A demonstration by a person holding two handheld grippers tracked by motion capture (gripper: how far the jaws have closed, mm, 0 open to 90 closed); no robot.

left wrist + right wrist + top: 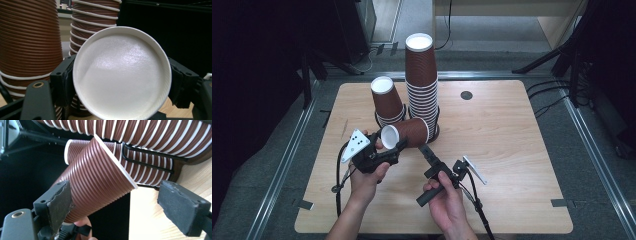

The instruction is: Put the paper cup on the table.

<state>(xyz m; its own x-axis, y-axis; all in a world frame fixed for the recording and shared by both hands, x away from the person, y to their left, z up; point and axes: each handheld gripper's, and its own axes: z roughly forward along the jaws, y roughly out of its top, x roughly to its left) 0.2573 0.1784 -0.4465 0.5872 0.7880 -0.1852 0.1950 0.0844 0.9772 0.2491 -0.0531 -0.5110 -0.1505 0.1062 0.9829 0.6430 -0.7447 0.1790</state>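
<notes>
A single brown ribbed paper cup (409,132) lies on its side above the table, its white base toward me. My left gripper (391,145) is shut on its base end. In the left gripper view that white round base (122,75) sits between the two black pads (63,80), which press on its sides. My right gripper (428,154) is just right of the cup, open. In the right gripper view the cup (97,177) slants ahead of the wide-apart pads (58,207), its side close to the left pad; the right pad stands clear of it.
A tall stack of upturned brown cups (421,75) and a short stack (387,100) stand at the middle back of the wooden table (512,150), in a black wire holder (147,162). A small black disc (466,95) lies at the back right.
</notes>
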